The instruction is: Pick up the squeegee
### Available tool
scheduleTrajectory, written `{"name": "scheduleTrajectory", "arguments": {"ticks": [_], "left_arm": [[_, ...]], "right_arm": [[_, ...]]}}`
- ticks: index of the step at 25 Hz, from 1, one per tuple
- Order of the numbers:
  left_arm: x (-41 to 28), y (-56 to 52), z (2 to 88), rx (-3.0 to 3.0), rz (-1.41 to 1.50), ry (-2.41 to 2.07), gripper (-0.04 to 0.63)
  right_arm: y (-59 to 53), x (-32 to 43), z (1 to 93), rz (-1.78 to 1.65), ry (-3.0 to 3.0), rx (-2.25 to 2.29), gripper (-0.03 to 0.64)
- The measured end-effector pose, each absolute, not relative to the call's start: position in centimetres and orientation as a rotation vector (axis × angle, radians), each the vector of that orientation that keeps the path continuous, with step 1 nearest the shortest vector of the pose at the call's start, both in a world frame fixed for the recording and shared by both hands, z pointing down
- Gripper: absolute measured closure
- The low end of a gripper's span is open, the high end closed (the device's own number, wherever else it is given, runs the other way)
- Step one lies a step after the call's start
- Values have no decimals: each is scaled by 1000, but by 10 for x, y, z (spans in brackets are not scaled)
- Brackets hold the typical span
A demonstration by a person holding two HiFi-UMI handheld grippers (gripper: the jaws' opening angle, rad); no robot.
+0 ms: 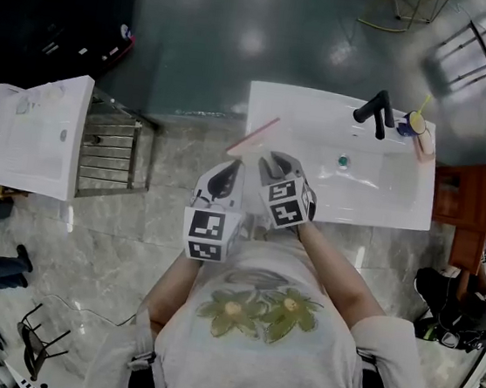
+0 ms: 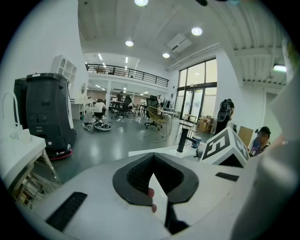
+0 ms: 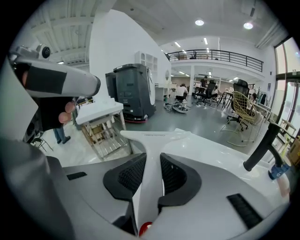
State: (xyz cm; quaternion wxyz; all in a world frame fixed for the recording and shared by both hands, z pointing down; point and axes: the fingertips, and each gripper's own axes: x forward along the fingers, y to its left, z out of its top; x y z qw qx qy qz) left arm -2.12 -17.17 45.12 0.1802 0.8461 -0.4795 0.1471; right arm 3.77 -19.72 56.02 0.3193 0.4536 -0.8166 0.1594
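The squeegee point(image 1: 255, 135) has a white handle and a pink-edged blade, and it hangs over the left end of the white sink counter point(image 1: 384, 193). My right gripper point(image 1: 275, 165) is shut on its handle. In the right gripper view the handle runs between the black pads and the T-shaped head point(image 3: 154, 135) sticks out beyond my right gripper point(image 3: 152, 161). My left gripper point(image 1: 228, 175) is just left of it, apart from the squeegee. In its own view the left gripper point(image 2: 153, 161) has its pad tips together with nothing held.
A black faucet point(image 1: 376, 114) and a cup point(image 1: 416, 122) stand at the back right of the sink. A white cabinet point(image 1: 44, 134) and a metal rack point(image 1: 112, 151) are to the left. A dark machine point(image 3: 133, 91) stands farther off on the floor.
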Motion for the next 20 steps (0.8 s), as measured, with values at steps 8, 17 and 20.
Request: {"name": "scheduleTrajectory", "arguments": {"ticks": [8,17,20], "left_arm": [[-21,-170,438,2427,404,-1360,588],[-23,-164,434,2445,394,-1355,588],[-24,-163,432,2448,386,-1357,588]], "right_arm": [[-199,33,514,390,-2208,1259,522],[-191,27,479,358,-2263,1304,522],[-189,27,464,338,-2279,1337,522]]}}
